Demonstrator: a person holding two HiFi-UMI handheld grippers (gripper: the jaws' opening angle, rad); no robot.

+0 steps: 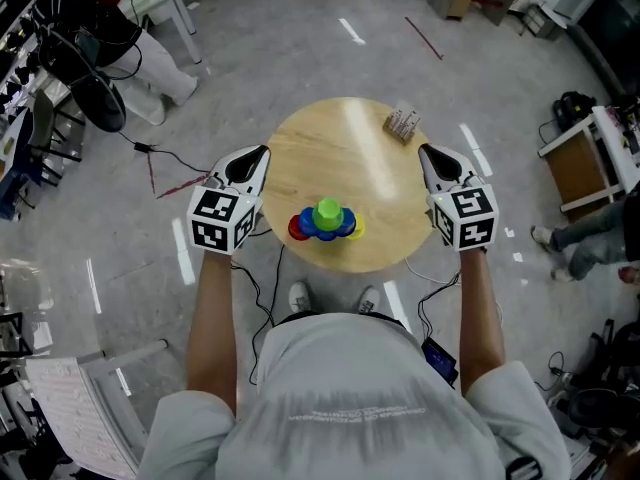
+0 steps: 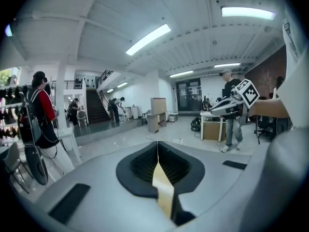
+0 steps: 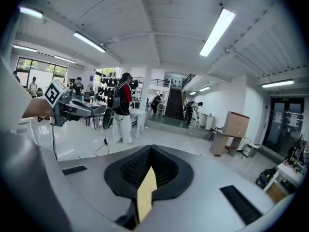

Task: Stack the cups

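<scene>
Left tool [image 1: 261, 155]: your jaws are pressed together with nothing between them; it hangs over the left edge of the round wooden tabletop [image 1: 350, 138].
Right tool [image 1: 426, 152]: your jaws are closed tight here too, empty, over the right edge.
Coloured plastic cups [image 1: 327, 218]: gathered in one pile near the tabletop's near edge, between your tools; green on top, blue beneath, red and yellow showing at the sides.
Small pale box [image 1: 402, 121]: by the far right edge.

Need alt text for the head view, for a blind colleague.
Seen from above, a pile of coloured cups, green on top, stands near the person's edge of a round wooden table. The left gripper and right gripper flank it, both shut and empty.
</scene>
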